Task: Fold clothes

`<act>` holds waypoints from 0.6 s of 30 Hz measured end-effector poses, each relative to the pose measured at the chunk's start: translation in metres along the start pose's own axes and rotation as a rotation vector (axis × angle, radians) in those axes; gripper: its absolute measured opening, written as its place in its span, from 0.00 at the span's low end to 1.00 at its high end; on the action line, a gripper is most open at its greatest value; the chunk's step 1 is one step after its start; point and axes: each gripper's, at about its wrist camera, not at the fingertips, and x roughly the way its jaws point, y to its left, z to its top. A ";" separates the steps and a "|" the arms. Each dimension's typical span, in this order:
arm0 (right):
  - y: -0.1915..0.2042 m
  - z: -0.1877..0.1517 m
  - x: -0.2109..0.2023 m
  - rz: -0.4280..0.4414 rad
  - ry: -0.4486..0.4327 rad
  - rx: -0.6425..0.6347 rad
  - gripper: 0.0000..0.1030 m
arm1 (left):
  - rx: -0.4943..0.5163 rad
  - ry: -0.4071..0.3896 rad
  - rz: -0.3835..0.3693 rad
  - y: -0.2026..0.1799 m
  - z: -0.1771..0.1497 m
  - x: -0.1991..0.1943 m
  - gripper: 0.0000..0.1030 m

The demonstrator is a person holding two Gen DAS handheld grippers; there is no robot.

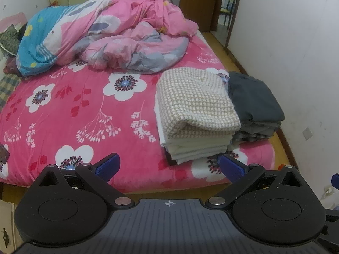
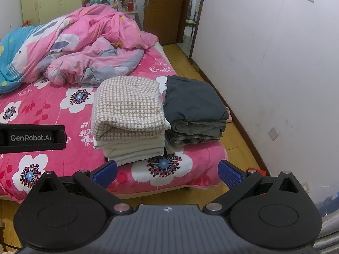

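Two piles of folded clothes sit side by side, touching, at the bed's (image 1: 84, 114) near right corner. Light pile (image 1: 197, 116): a beige checked piece on top, about four cream or white layers under it. Dark pile (image 1: 254, 103): a slate-grey piece on top, roughly three more layers below, the lowest one plaid. One crumpled pink duvet (image 1: 118, 36) heaped at the far end of the bed; one blue patterned part of it toward the far left corner.

Two grippers, both off the near edge of the bed, above the wooden floor, pointing toward the piles. Left gripper (image 1: 169, 166): jaws spread wide, blue pads well apart, nothing between them. Right gripper (image 2: 167, 173): likewise spread wide and empty.

Left wrist view alone shows the bed's left side: a checked cloth (image 1: 8, 84) at the left edge and a dark patterned item behind the duvet. Right wrist view alone shows the side of the left gripper's body with white lettering, a bare foot (image 2: 228, 114) on the floor past the bed's right edge, and a small red object (image 2: 255, 169) by the wall. Both views show a brown door (image 2: 161, 6) at the far end.
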 end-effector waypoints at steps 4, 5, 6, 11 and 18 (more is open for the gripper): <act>0.003 0.000 0.000 0.002 0.001 -0.005 1.00 | -0.005 0.000 0.000 0.002 0.001 0.000 0.99; 0.003 0.001 0.000 0.002 0.000 -0.006 1.00 | -0.006 0.000 0.001 0.002 0.001 0.000 0.99; 0.003 0.001 0.000 0.002 0.000 -0.006 1.00 | -0.006 0.001 0.002 0.002 0.001 0.001 0.99; 0.005 0.002 0.001 0.003 0.003 -0.005 1.00 | -0.005 0.005 0.003 0.005 0.001 0.003 0.99; 0.007 0.002 0.002 0.005 0.002 -0.004 1.00 | -0.005 0.008 0.004 0.006 0.003 0.004 0.99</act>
